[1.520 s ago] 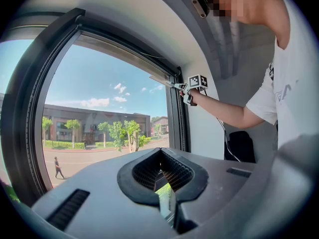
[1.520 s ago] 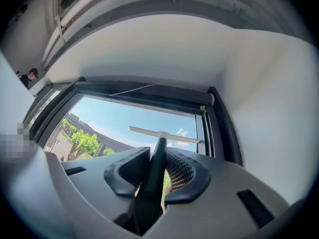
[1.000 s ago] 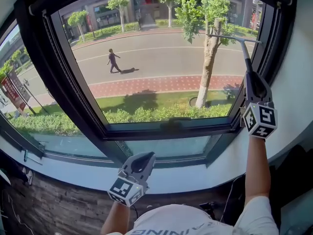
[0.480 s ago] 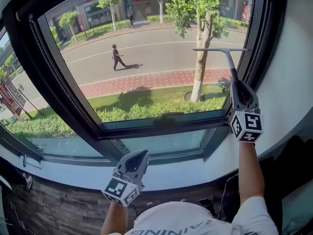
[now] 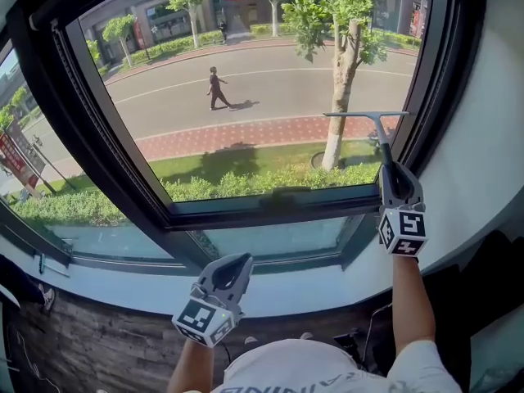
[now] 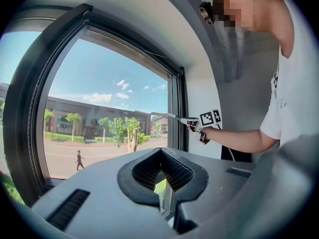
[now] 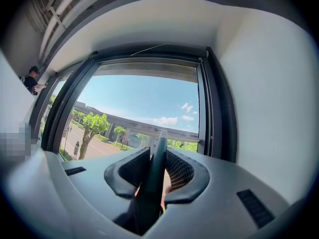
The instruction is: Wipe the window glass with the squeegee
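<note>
The right tool (image 5: 385,178) is raised to the lower right part of the window glass (image 5: 246,97), its jaws closed firmly on the dark handle of the squeegee (image 5: 366,115). In the right gripper view the handle (image 7: 154,183) runs straight up between the two ribbed pads of that tool (image 7: 158,152) and fills the gap between them.

The squeegee's blade lies level across the pane, low on the right. Its right end is just beside the dark right frame post (image 5: 426,80), and the bottom rail (image 5: 270,205) is a short way below it. From these views I cannot tell whether the blade's edge actually presses the glass. To the left of the blade and above it, the pane runs wide and open as far as the left frame post (image 5: 106,146).

The left tool (image 5: 233,267) hangs low over the pale window sill (image 5: 123,281), well apart from the squeegee and under the narrow lower pane (image 5: 270,240). In its own view the tips of this tool (image 6: 160,153) meet, with only an empty hollow between the pads. Past it, the right tool (image 6: 195,125) reaches toward the window's right edge with the squeegee (image 6: 167,116).
</note>
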### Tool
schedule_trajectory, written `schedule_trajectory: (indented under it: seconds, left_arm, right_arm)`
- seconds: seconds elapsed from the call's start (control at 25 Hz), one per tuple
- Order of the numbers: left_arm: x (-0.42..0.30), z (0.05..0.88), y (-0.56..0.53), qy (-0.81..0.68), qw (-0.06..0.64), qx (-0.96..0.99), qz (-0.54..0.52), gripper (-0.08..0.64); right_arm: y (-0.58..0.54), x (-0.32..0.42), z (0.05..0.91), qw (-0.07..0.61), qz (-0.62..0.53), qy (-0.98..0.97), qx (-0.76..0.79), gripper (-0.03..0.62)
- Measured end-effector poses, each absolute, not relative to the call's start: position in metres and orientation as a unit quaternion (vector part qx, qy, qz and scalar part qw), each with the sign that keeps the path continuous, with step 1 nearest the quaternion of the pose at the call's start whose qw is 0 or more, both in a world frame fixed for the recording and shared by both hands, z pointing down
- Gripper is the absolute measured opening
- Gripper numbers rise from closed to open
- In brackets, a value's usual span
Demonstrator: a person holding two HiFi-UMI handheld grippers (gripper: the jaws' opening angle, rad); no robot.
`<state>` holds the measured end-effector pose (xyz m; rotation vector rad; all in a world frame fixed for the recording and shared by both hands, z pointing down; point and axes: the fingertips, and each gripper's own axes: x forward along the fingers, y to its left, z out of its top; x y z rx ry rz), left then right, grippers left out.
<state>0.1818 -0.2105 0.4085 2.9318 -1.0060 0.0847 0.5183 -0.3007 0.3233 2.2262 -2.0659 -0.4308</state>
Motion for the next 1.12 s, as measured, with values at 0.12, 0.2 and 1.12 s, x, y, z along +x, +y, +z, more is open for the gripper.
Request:
schedule_trajectory:
  seconds: [0.12,0.2,1.12]
  left_arm:
    - [0.182,0.41,-0.209,-0.328,0.023,0.944,0.028,0.017]
    - [0.182,0.41,-0.207,-0.329,0.023,0.944,0.028,0.015]
    - [0.171,0.416,-0.209,-0.348,0.034,0.936,0.034,0.015]
  right_arm:
    - [-0.3,0.519,0.341,0.045,-0.13,-0.675,0.725,0.098]
    - [-0.299,0.52,0.351,0.049,-0.122,-0.676,0.725,0.098]
    - [-0.302,0.519,0.464,0.102,-0.047,-0.682,0.723,0.098]
